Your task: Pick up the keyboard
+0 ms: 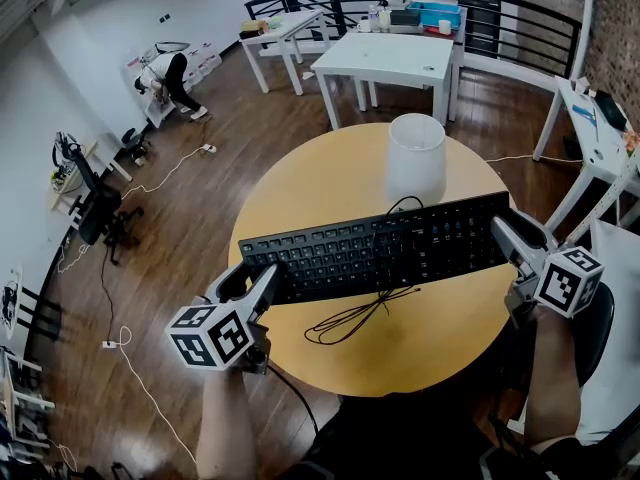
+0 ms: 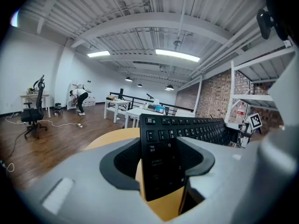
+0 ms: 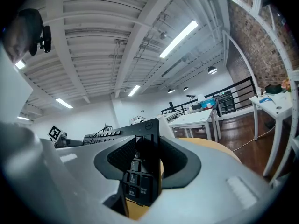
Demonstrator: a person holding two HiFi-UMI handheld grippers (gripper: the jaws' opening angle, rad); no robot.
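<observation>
Item: black keyboard [image 1: 375, 248] across the round surface [image 1: 440, 320]. Your left gripper [image 1: 250, 281] jaws clamp one end; your right gripper [image 1: 516, 236] jaws clamp the other.

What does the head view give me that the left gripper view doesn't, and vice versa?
Head view only: the white cylinder on the round table and the looped cable. Left gripper view only: the shelf rack and hanging lamps. Both: the keyboard, its end between the fingers of the left gripper, and the table.
</observation>
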